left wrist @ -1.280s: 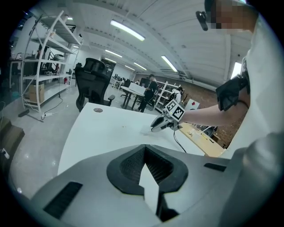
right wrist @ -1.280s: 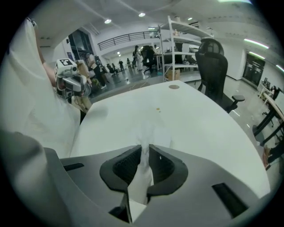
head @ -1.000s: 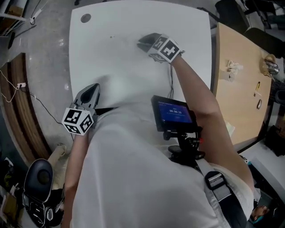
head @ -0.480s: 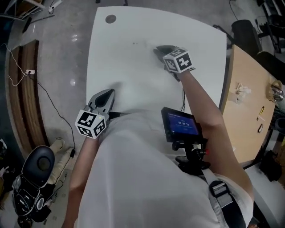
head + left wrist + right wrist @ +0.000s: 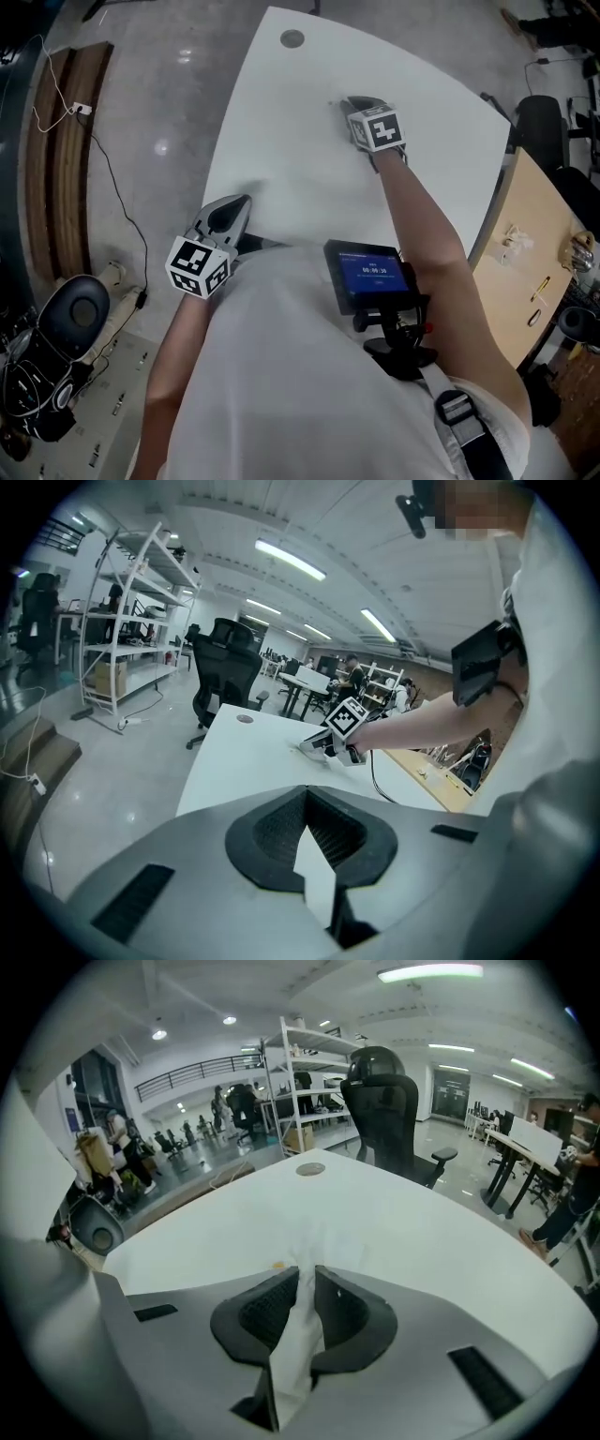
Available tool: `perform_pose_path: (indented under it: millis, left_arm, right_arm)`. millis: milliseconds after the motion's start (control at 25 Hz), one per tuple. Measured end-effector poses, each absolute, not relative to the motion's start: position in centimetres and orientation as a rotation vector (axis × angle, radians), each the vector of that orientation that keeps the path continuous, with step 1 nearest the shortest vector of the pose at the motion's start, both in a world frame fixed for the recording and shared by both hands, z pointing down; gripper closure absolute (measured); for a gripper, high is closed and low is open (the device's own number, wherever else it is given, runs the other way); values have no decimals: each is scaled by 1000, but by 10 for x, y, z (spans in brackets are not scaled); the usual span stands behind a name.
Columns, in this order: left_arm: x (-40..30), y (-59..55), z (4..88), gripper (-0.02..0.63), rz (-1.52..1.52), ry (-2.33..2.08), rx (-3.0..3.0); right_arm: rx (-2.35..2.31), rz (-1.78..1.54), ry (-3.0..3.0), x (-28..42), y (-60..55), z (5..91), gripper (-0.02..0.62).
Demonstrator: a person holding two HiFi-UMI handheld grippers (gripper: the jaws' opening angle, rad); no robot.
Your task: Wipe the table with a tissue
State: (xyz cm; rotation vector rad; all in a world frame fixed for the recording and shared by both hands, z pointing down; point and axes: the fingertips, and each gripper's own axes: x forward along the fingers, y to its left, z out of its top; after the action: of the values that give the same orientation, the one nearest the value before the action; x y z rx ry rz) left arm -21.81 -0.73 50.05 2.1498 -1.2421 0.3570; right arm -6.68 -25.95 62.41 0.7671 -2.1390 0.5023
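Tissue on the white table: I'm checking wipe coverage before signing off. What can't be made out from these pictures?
Where the tissue meets the table: head view, the right gripper covers it; right gripper view, its own jaws block the contact.
The orange speck beside the tissue: right gripper view, too small to identify.
The table's near edge: head view, hidden under the person's torso.

I see a white shirt, a grey strap with a black buckle at the near right, and a black chest mount carrying a blue-lit screen. The left gripper and right gripper are grey shells with black ribbed pads. Each bears a black-and-white marker cube.
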Motion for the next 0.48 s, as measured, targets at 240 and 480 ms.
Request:
perform_pose_path:
  millis: [240, 480]
  left_arm:
    - [-238, -7, 500, 600, 335, -1262, 2118]
    - [-234, -8, 501, 601, 343, -1238, 2133]
  right_arm:
    - [818, 375, -2048, -79, -253, 623, 540]
    - [830, 360, -2051, -89, -239, 625, 540]
